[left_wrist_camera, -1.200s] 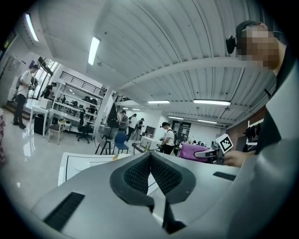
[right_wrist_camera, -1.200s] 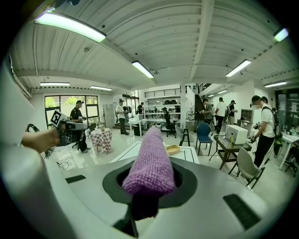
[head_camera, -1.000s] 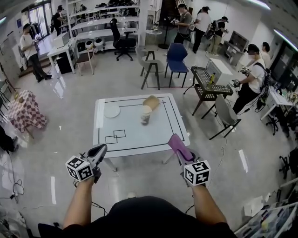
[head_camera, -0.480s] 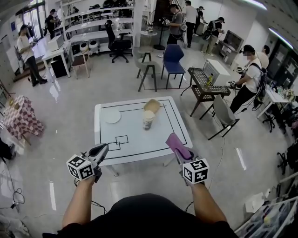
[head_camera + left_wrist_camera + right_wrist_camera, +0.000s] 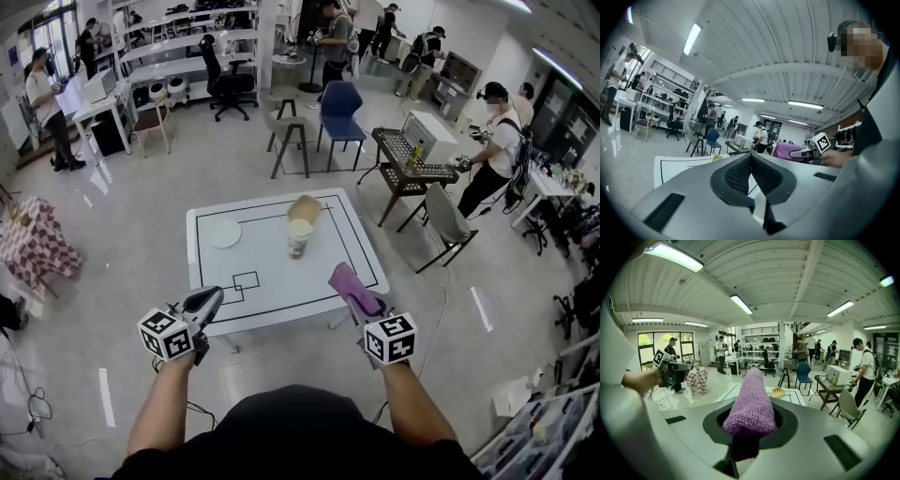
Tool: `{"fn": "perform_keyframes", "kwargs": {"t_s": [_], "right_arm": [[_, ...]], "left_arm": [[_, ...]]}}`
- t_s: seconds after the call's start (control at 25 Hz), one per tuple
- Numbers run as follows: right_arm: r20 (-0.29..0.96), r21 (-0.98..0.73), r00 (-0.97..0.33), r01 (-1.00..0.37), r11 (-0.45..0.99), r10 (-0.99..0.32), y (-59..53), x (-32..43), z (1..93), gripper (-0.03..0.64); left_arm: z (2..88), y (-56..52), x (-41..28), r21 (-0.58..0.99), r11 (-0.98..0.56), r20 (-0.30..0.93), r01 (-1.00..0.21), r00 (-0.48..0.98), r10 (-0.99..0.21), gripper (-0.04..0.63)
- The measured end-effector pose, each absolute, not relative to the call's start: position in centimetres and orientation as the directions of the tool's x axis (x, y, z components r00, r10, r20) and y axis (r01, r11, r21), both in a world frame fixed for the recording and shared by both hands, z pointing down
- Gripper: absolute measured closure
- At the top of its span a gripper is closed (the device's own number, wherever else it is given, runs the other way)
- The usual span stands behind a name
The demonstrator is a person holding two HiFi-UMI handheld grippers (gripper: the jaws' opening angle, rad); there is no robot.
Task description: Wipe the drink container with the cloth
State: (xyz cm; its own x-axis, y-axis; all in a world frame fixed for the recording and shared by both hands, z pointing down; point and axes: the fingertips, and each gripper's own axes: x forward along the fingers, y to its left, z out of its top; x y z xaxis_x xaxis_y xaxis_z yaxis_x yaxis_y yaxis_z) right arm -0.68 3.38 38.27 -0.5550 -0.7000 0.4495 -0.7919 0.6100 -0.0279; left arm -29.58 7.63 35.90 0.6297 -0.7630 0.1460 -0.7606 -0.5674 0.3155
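Note:
A paper drink cup [image 5: 299, 238] stands upright on the white table [image 5: 272, 281], with a tan bowl-like container [image 5: 304, 208] just behind it. My right gripper [image 5: 349, 284] hovers over the table's near right corner, shut on a rolled purple cloth [image 5: 751, 404] that sticks out forward between its jaws. My left gripper [image 5: 203, 302] is held off the table's near left edge, shut with nothing between its pads [image 5: 739, 176]. Both grippers are well short of the cup.
A white plate [image 5: 224, 233] lies at the table's far left. Black outlines and two small squares [image 5: 236, 285] mark the tabletop. Chairs [image 5: 444, 220], a blue chair [image 5: 337, 111], a cart [image 5: 412, 161] and several people stand around on the floor beyond.
The view has shifted forward slightly, bringing the table nearer. Both grippers keep their spacing and their grip; the cloth stays in the right one.

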Motion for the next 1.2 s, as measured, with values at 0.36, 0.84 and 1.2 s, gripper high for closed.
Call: {"fn": "perform_keyframes", "kwargs": {"t_s": [0.36, 0.84, 1.2], "right_arm": [[0.469, -0.043, -0.554, -0.792, 0.609, -0.688, 1.4, -1.6, 39.8, 0.536], [0.476, -0.060, -0.574, -0.777, 0.626, -0.667, -6.9, -2.3, 41.2, 0.536], [0.500, -0.049, -0.603, -0.736, 0.675, -0.622, -16.2, -3.0, 43.3, 0.537]], "left_arm": [[37.3, 5.6, -30.2, 0.333, -0.560, 0.161, -0.758, 0.631, -0.759, 0.572], [38.6, -1.2, -30.8, 0.334, -0.521, 0.202, -0.785, 0.600, -0.774, 0.572], [40.2, -8.9, -29.7, 0.335, -0.485, 0.246, -0.808, 0.572, -0.783, 0.572]]}}
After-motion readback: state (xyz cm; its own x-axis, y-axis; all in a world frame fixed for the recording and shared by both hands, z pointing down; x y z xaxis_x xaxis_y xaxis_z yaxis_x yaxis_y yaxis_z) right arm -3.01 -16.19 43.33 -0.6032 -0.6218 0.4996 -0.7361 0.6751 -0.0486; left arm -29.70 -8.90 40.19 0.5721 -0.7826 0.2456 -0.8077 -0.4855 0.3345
